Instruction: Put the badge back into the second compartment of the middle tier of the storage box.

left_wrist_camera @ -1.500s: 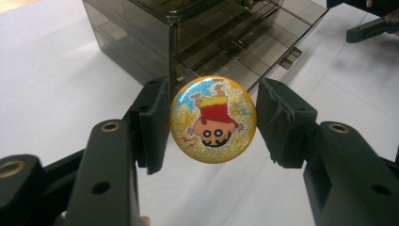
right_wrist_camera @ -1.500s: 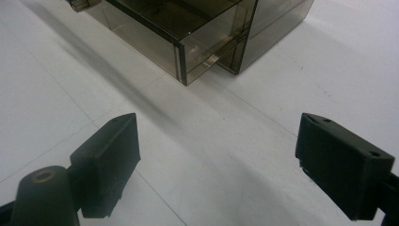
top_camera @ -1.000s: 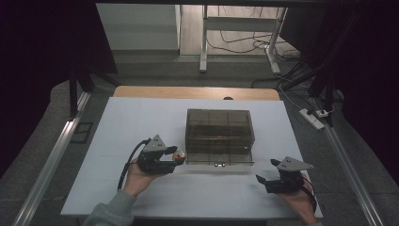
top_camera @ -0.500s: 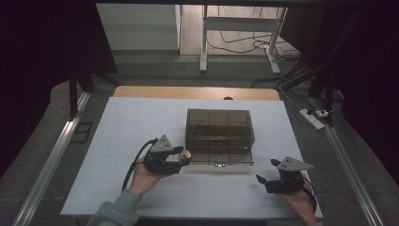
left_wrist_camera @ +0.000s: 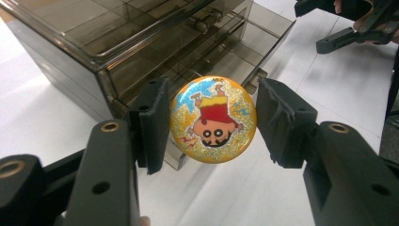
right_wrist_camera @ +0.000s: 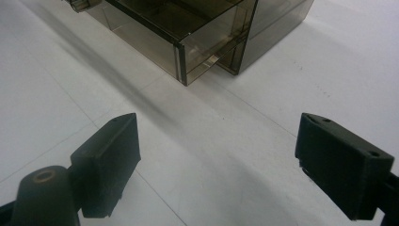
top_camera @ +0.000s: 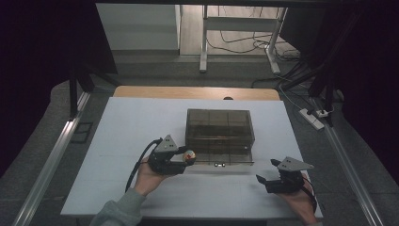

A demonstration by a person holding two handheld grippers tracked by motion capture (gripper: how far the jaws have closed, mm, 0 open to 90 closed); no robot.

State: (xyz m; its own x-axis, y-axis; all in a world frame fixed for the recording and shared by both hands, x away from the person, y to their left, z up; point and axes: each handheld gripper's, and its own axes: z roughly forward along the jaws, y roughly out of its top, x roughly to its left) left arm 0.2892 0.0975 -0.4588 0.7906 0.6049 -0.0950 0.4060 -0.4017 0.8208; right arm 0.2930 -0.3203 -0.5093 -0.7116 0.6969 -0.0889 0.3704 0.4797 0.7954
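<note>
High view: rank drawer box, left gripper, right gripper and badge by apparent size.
1. Drawer box, clearly largest.
2. Left gripper and right gripper: look about alike, so no ranking between them.
3. Badge, smallest, held in the left gripper's jaws.

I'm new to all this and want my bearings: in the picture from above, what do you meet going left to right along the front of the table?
Left gripper → round cartoon badge in its jaws → smoky plastic drawer box → right gripper, jaws open over the white table.

The left gripper (top_camera: 186,159), clamped on the round badge (top_camera: 189,156), is carried toward three o'clock, nearer the drawer box (top_camera: 219,136).
</note>
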